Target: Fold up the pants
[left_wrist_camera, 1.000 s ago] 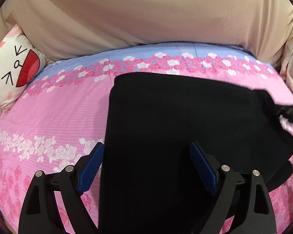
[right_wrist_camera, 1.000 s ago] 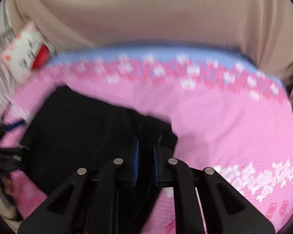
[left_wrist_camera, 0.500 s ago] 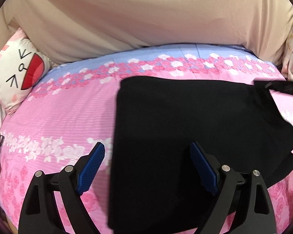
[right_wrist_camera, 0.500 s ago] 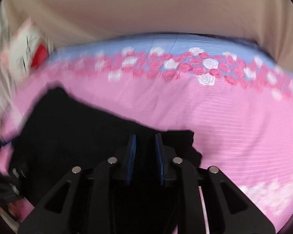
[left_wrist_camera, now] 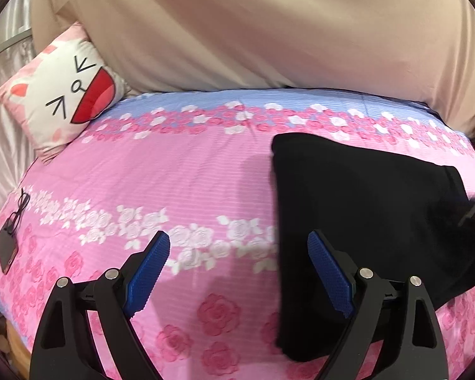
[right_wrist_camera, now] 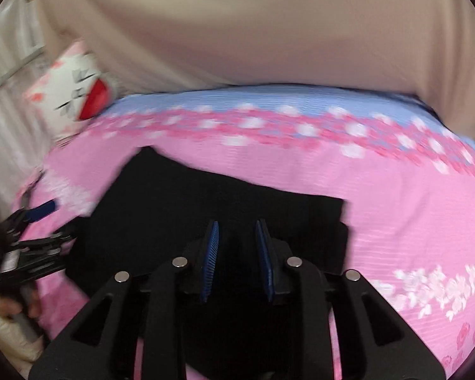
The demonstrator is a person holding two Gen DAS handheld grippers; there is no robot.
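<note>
your left gripper (left_wrist_camera: 239, 272) has its jaws spread wide over the pink floral bedsheet (left_wrist_camera: 174, 174), beside the folded black pants (left_wrist_camera: 364, 209); your right gripper (right_wrist_camera: 237, 258) sits over the pants (right_wrist_camera: 205, 209), jaws parted a little, gripping nothing; cat pillow (left_wrist_camera: 63, 95) lies far left.

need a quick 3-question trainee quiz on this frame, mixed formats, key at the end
1. True or false: the left gripper is clamped on the black pants.
2. What sits at the far left corner of the bed sheet? A) cartoon-face pillow B) laptop C) laundry basket
3. Fill in: in the left wrist view, the pants lie toward the ___ side of the picture.
Key: 1 false, its jaws stand wide open and hold nothing; 2 A; 3 right.
</note>
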